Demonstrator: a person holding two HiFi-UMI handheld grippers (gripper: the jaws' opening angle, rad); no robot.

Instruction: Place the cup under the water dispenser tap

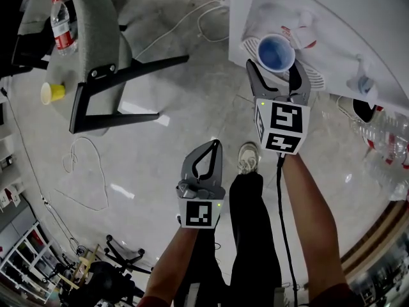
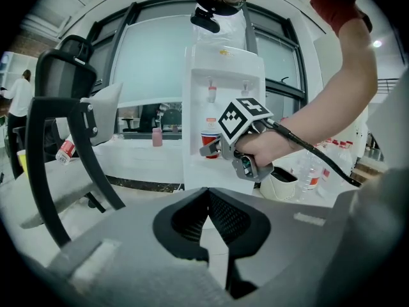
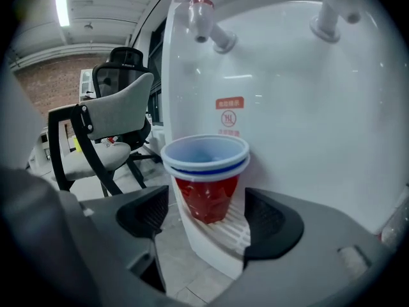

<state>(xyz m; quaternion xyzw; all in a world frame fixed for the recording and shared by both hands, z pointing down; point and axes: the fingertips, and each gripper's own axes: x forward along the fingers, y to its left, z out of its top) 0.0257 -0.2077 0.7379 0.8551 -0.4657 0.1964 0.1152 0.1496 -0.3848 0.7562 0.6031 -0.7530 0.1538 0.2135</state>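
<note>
The right gripper [image 3: 208, 217] has its jaws spread wide, with neither pad touching the upright cup [image 3: 206, 187] between them. The cup stands near the left front edge of the drip tray [image 3: 239, 229], roughly below the red tap [image 3: 203, 18]. The left gripper [image 2: 206, 196], clenched on nothing, hangs well apart from it.

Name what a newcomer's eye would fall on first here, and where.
A red cup with a blue inside stands on the drip tray of the white water dispenser, between the open jaws of the right gripper. The left gripper hangs shut, lower down over the grey floor.
</note>
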